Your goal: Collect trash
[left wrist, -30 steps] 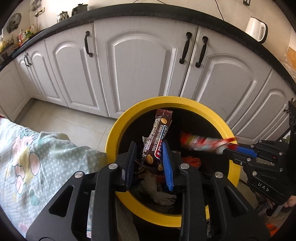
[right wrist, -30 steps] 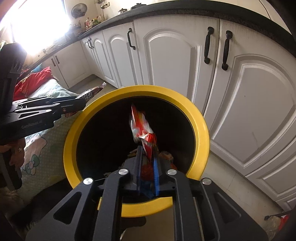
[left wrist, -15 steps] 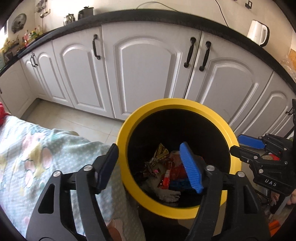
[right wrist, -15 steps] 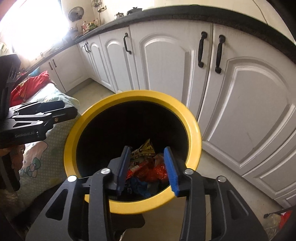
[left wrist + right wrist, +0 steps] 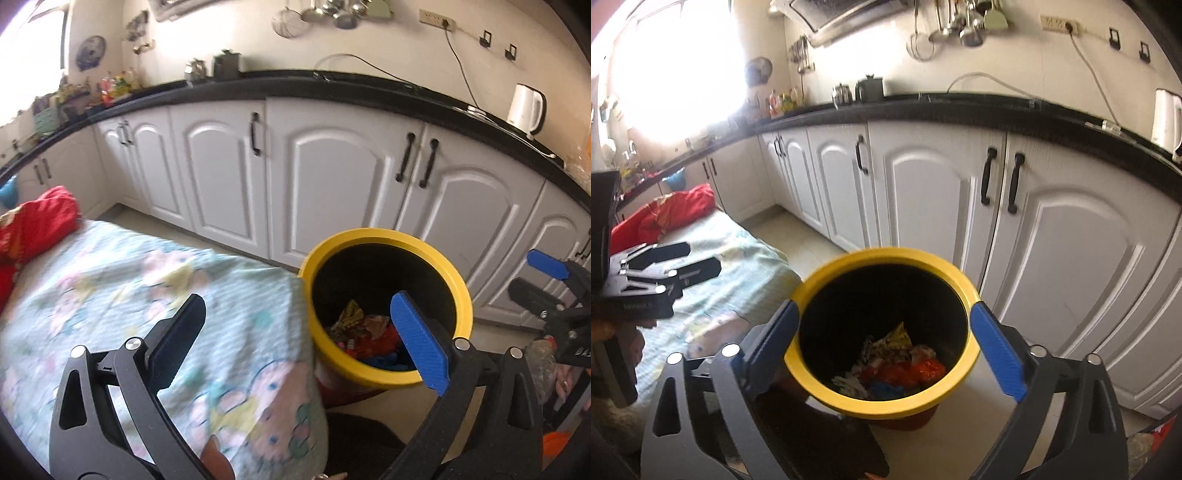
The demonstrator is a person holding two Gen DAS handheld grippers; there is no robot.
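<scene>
A yellow-rimmed black trash bin (image 5: pixel 384 236) stands on the floor before white cabinets; it also shows in the right wrist view (image 5: pixel 886 258). Several crumpled wrappers (image 5: pixel 364 332) lie at its bottom, also in the right wrist view (image 5: pixel 897 363). My left gripper (image 5: pixel 299 332) is open and empty, above the edge of a floral-covered surface (image 5: pixel 147 295), left of the bin. My right gripper (image 5: pixel 884 343) is open and empty, above the bin's near rim. It appears at the right edge of the left wrist view (image 5: pixel 554 284); the left one appears in the right wrist view (image 5: pixel 665 266).
White cabinet doors with black handles (image 5: pixel 332 177) run behind the bin under a black counter (image 5: pixel 997 107). A white kettle (image 5: pixel 524 107) stands on the counter. A red cloth (image 5: pixel 37 221) lies at the far end of the floral cover. Tiled floor (image 5: pixel 798 229) lies between.
Both grippers let go of their wrappers, which fell into the bin. Both jaws opened wide. Both grippers then rose and drew back, the left one shifting left over the floral cover.
</scene>
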